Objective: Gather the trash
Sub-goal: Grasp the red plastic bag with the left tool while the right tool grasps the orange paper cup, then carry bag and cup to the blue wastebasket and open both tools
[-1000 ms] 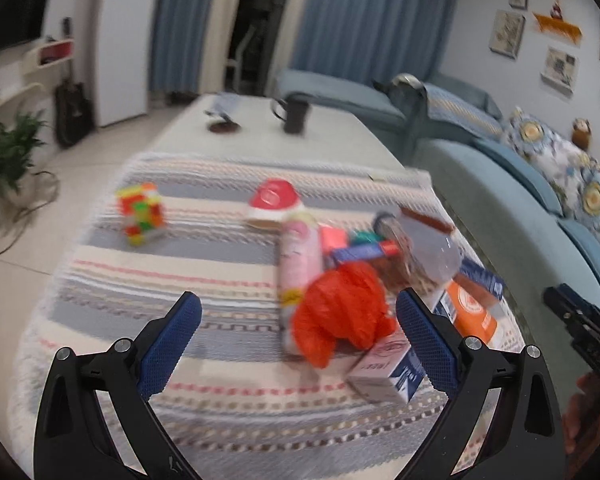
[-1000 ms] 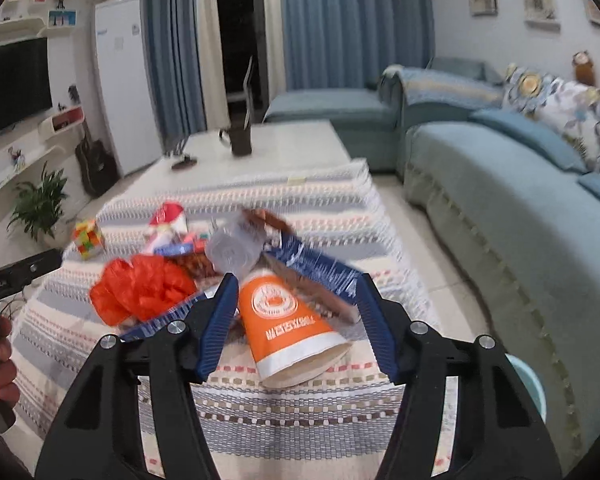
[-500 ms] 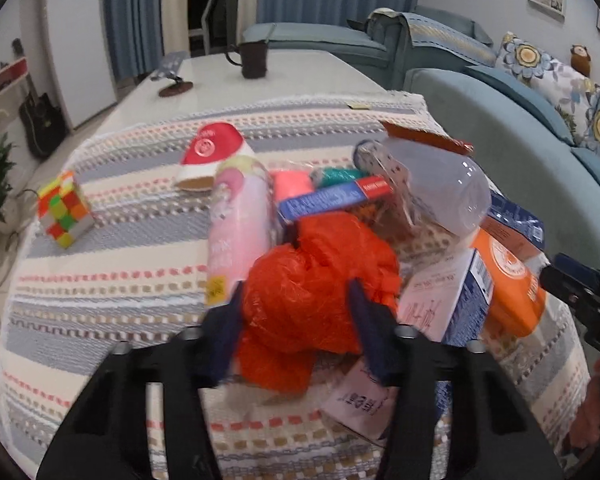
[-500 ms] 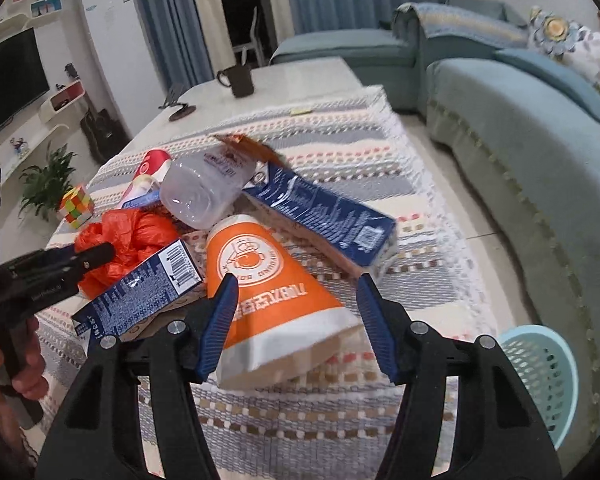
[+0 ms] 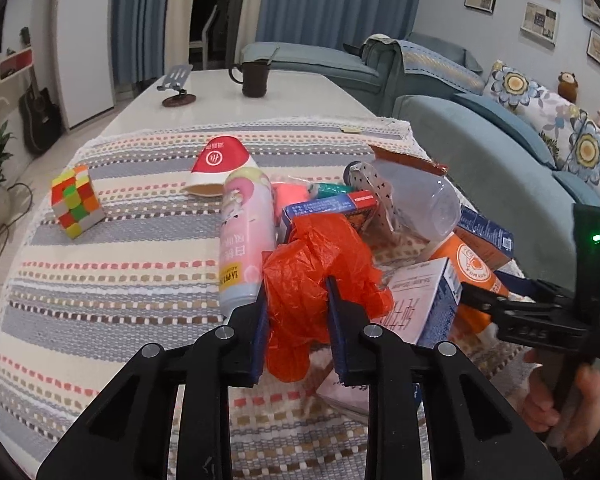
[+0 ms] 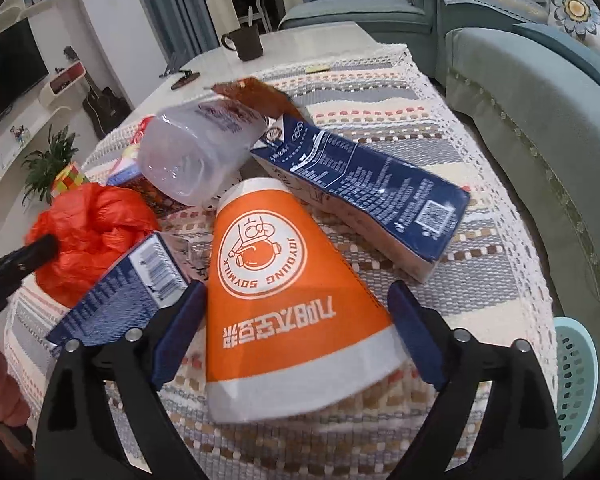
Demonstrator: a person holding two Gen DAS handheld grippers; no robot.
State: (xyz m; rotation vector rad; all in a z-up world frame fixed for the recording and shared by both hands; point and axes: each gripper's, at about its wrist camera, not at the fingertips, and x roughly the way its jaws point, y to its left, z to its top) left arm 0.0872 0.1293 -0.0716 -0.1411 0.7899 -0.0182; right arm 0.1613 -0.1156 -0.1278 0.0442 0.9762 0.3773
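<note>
Left gripper (image 5: 296, 312) clamped on one orange bag (image 5: 316, 276) | right gripper (image 6: 296, 320) apart, just opening around one orange cup (image 6: 284, 292) | one basket (image 6: 576, 380) (right view only)

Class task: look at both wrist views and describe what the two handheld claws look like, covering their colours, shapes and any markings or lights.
Both claws are alike. The left claw and right claw have angular black frames with cut-out openings, silver screw heads at the joints, and flat dark blue pads on the fingers. In the left view, the right claw's black handle carries a small green light. No cables or sleeves show.
</note>
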